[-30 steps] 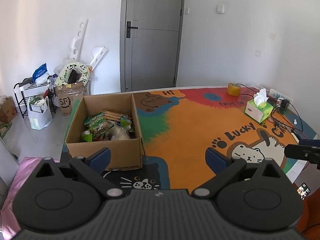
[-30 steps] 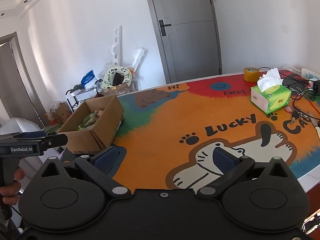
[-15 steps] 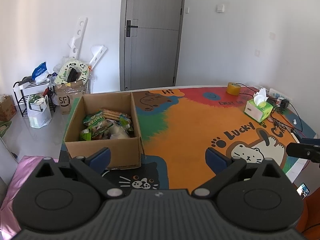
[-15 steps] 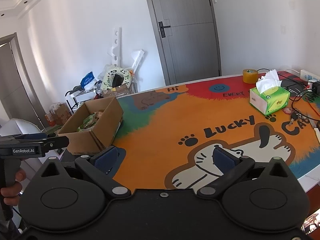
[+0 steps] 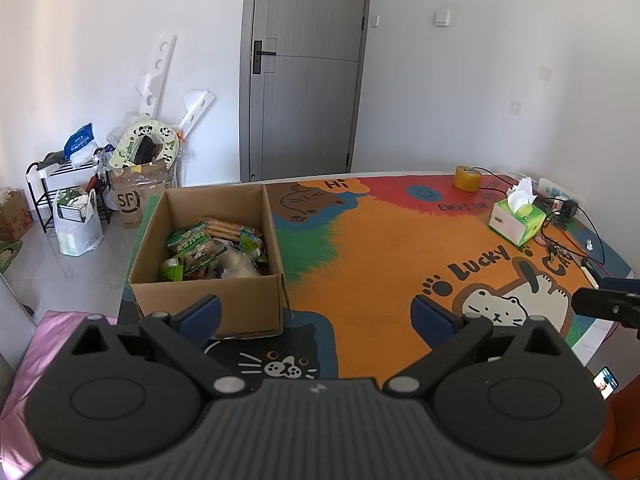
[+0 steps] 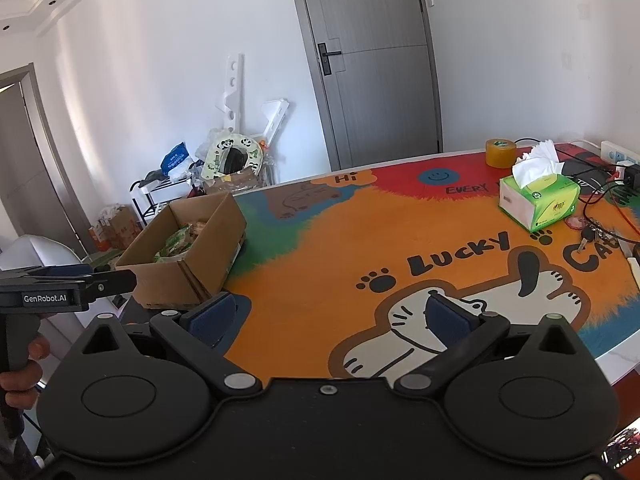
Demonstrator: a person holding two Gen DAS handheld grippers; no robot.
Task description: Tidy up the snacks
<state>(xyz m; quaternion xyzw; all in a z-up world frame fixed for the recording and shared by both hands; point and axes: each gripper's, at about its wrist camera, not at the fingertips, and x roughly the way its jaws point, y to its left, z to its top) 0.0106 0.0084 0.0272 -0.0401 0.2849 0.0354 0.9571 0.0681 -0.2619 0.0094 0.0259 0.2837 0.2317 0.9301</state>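
Inventory: one cardboard box [image 5: 208, 276] at the surface's [image 5: 380, 264] left edge, holding several snack packets [image 5: 200, 248]. One tissue box [image 5: 516, 222] and one tape roll [image 5: 467, 178] near the far right corner. Left hand-held gripper [image 5: 314, 314] and right hand-held gripper [image 6: 326, 316]: both wide apart, empty.

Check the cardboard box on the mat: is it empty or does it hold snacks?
Holds snacks. The cardboard box stands open-topped, with snack packets piled inside, below its rim.
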